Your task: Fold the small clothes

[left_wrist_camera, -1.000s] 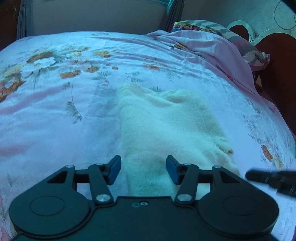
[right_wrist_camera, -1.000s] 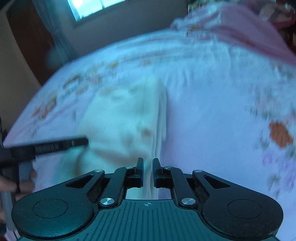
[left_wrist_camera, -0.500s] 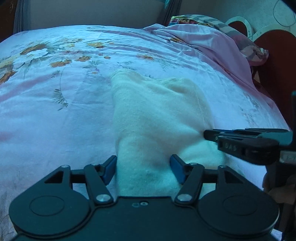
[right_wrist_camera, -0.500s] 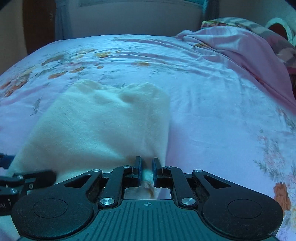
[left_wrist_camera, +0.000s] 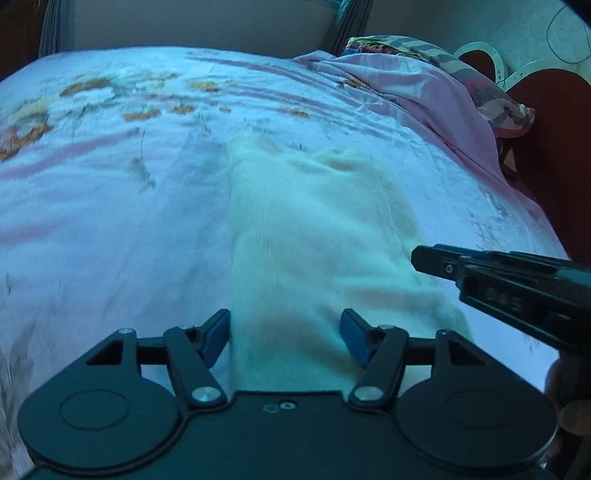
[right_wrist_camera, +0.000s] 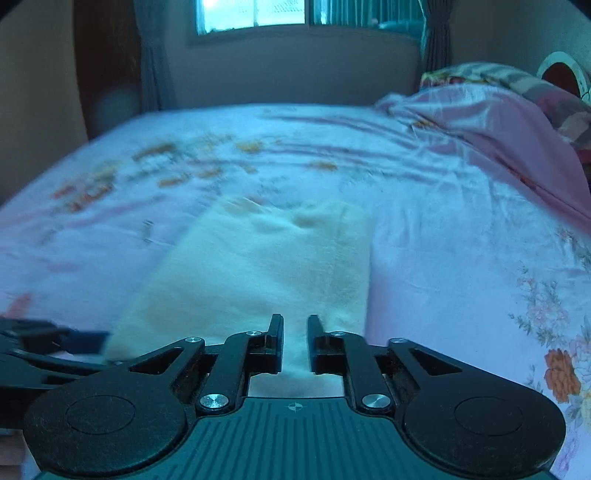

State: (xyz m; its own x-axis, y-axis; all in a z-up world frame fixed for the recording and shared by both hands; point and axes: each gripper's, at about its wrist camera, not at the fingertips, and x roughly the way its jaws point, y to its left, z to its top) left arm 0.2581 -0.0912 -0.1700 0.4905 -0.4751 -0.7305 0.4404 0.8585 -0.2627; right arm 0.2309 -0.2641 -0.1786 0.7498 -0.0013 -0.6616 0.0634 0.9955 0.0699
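Observation:
A cream knitted garment lies flat on the flowered bed sheet, running away from me. My left gripper is open over its near end: the left blue pad sits just off the cloth's left edge, the right one over the cloth. In the right wrist view the same garment reaches under my right gripper. Its jaws are opening, with a strip of the cloth's near right corner in the narrow gap. From the left wrist view the right gripper shows side-on by the garment's right edge.
A crumpled pink quilt and a patterned pillow lie at the bed's far right, against a dark red headboard. A hand shows at the lower right. A curtained window is on the far wall.
The right gripper's jaws, pressed together on the garment's near corner before, now stand slightly apart. The left jaws have spread a little wider and slid forward along the cloth.

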